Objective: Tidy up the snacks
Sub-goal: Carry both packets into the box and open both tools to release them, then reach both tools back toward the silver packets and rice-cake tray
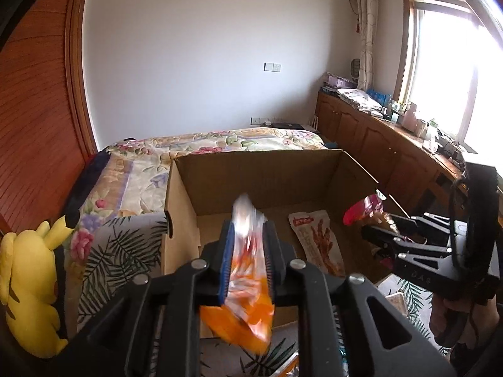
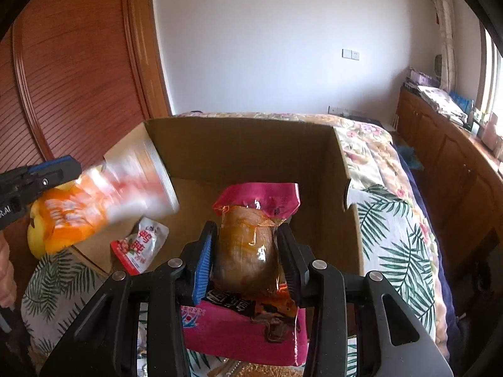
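Cardboard box (image 1: 220, 182) on the bed (image 1: 141, 163), snack pouch (image 1: 317, 242) inside, plush toy (image 1: 28, 286) to its left.

Yellow plush toy (image 1: 30, 286) beside floral bedspread (image 1: 201, 144)

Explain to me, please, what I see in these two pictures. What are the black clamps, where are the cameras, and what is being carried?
There is no robot. A person holds a black two-finger gripper in each hand, and each carries a wide-angle camera looking forward along its fingers, so lines bend.

The left camera shows the left gripper clamped on an orange and white snack bag. The right gripper appears at the picture's right edge.

The right camera shows the right gripper clamped on a pink packet with a brown snack. The left gripper enters from the left.

Both are held over an open cardboard box standing on a bed with a flowered cover. One flat packet already lies inside. A yellow plush toy sits beside the box.
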Demonstrator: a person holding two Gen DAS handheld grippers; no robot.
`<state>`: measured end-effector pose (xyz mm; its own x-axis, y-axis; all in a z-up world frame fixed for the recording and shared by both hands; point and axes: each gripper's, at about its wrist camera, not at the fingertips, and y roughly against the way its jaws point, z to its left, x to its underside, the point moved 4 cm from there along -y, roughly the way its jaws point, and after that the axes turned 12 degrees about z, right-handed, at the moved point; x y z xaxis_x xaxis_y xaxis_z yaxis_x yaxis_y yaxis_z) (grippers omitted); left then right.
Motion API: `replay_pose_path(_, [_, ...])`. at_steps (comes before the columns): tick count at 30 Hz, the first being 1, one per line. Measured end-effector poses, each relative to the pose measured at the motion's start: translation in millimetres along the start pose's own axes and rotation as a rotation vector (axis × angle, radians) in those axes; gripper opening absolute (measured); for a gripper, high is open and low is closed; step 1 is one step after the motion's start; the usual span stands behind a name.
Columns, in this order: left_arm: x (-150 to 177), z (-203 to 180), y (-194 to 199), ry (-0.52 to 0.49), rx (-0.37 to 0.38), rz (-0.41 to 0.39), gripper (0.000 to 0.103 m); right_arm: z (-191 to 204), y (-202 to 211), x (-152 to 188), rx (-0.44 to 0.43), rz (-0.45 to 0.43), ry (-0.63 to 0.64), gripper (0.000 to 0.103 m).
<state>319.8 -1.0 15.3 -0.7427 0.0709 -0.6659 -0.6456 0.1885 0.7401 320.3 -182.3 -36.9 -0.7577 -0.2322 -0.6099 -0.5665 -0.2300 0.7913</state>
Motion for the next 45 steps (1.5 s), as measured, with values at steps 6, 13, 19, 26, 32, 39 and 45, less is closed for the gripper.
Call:
replay_pose_path(6, [1.5,1.0,-0.2,-0.001,-0.006,0.003,0.023,-1.0,-3.5,6.5,-0.014,0.003,-0.011,0.041])
replay_pose_path(13, [6.2,0.7,10.5,0.003,-0.007,-0.004,0.034,0.2,10.8,18.0,-0.050,-0.038,-0.026,0.047])
replay_pose_path(19, [14.4,-1.2,30.4,-0.010,-0.003,-0.027,0.043,2.6,45.9,36.7,-0.070,-0.111,0.001,0.050])
replay_pose_path(26, [32.4,-8.1,51.6,-0.037,-0.003,-0.036,0.045,4.7,86.8,80.3,-0.077,-0.166,0.050,0.055])
replay_pose_path(32, [52.6,-19.9,69.5,-0.063,0.044,-0.060,0.051,-2.2,88.6,122.7,-0.075,-0.132,0.034,0.056])
replay_pose_path(39, [83.9,-28.0,67.2,-0.082,0.067,-0.038,0.058,-9.0,66.5,155.9,-0.033,-0.051,0.070,0.056])
replay_pose_path(45, [123.0,-28.8,43.9,-0.093,0.074,0.023,0.066,-13.5,44.5,176.4,-0.025,0.022,0.093,0.056])
